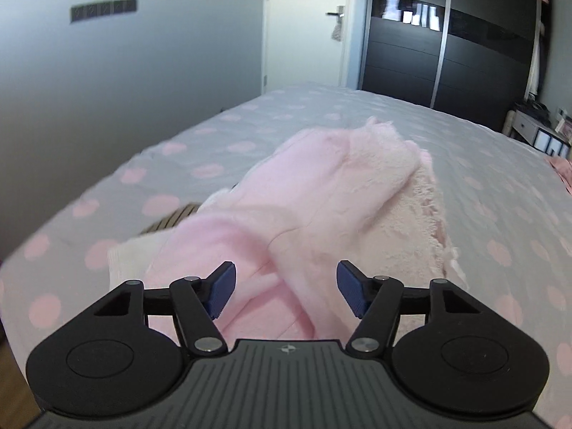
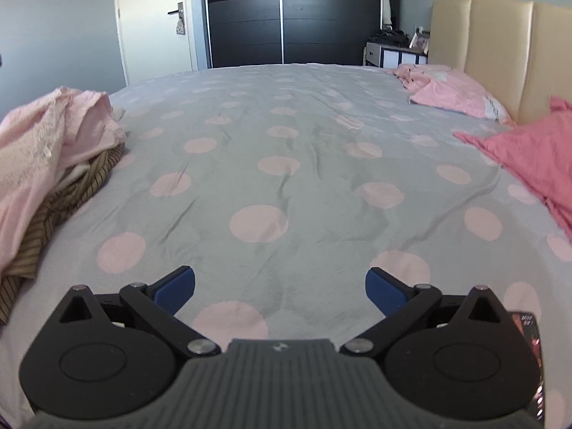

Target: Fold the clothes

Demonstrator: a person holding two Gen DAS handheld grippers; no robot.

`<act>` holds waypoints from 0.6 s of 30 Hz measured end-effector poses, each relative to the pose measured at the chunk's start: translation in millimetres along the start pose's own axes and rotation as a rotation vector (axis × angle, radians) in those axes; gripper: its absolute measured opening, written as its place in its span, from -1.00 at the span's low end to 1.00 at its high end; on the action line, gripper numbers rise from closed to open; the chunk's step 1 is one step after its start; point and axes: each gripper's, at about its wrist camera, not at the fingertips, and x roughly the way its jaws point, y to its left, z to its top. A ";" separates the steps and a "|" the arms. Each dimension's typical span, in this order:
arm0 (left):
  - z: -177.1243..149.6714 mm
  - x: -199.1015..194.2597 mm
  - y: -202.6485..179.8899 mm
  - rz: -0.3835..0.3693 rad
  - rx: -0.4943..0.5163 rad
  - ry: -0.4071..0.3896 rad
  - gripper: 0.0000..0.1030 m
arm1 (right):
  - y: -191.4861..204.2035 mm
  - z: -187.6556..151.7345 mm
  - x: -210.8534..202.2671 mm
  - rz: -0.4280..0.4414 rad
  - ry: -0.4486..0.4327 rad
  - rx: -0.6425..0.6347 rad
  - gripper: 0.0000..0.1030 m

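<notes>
While a dark wardrobe (image 2: pixel 293 18) and door (image 1: pixel 307 28) stand past the bed (image 2: pixel 286 143), pillows (image 2: pixel 454 89) lie by the headboard (image 2: pixel 500 53). Just ahead of my left gripper (image 1: pixel 286 291), fingers spread and holding nothing, sits the clothes heap (image 1: pixel 321 196): fluffy pink fleece over a striped brown garment (image 2: pixel 53 214). My right gripper (image 2: pixel 280 289) gapes over bare dotted sheet.

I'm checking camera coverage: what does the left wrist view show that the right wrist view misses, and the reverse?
Only the left wrist view: the open left gripper close above the fluffy pale pink garment, and dark wall plates.
Only the right wrist view: the open right gripper, cream padded headboard, pink pillow, deep pink cloth.
Both: the pink garment on the brown striped garment, grey bedspread with pink dots, dark wardrobe, door.
</notes>
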 end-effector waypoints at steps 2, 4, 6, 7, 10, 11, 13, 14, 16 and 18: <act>-0.2 6.7 1.0 -0.022 -0.027 0.000 0.01 | 3.5 -1.1 4.1 -0.007 0.003 -0.027 0.99; 1.6 11.8 -3.3 -0.048 -0.016 -0.002 -0.12 | 4.5 -2.1 8.7 0.001 0.014 -0.029 0.99; 3.7 21.9 -7.8 -0.040 -0.013 0.017 -0.50 | 6.6 -3.2 11.6 0.006 0.021 -0.035 0.99; 4.2 25.4 -7.0 -0.037 -0.032 0.025 -0.54 | 7.7 -3.8 12.4 0.008 0.023 -0.041 0.99; 4.7 24.5 -2.7 -0.091 -0.091 0.023 -0.74 | 9.3 -4.9 12.4 0.002 0.016 -0.061 0.99; 5.2 20.0 -5.6 -0.114 -0.083 0.010 -0.76 | 9.5 -5.3 12.0 -0.001 0.012 -0.068 0.99; 6.5 8.2 -17.9 -0.141 -0.034 -0.029 -0.86 | 7.9 -5.2 12.1 -0.011 0.013 -0.062 0.99; 7.1 1.6 -27.8 -0.155 -0.002 -0.047 -0.87 | 6.5 -5.2 11.9 -0.011 0.014 -0.053 0.99; 6.3 -11.2 -47.8 -0.195 0.047 -0.071 -0.90 | 5.2 -4.7 10.5 -0.008 0.013 -0.042 0.99; 2.1 -23.3 -71.3 -0.236 0.101 -0.080 -1.00 | 5.1 -4.2 7.6 -0.006 0.004 -0.050 0.99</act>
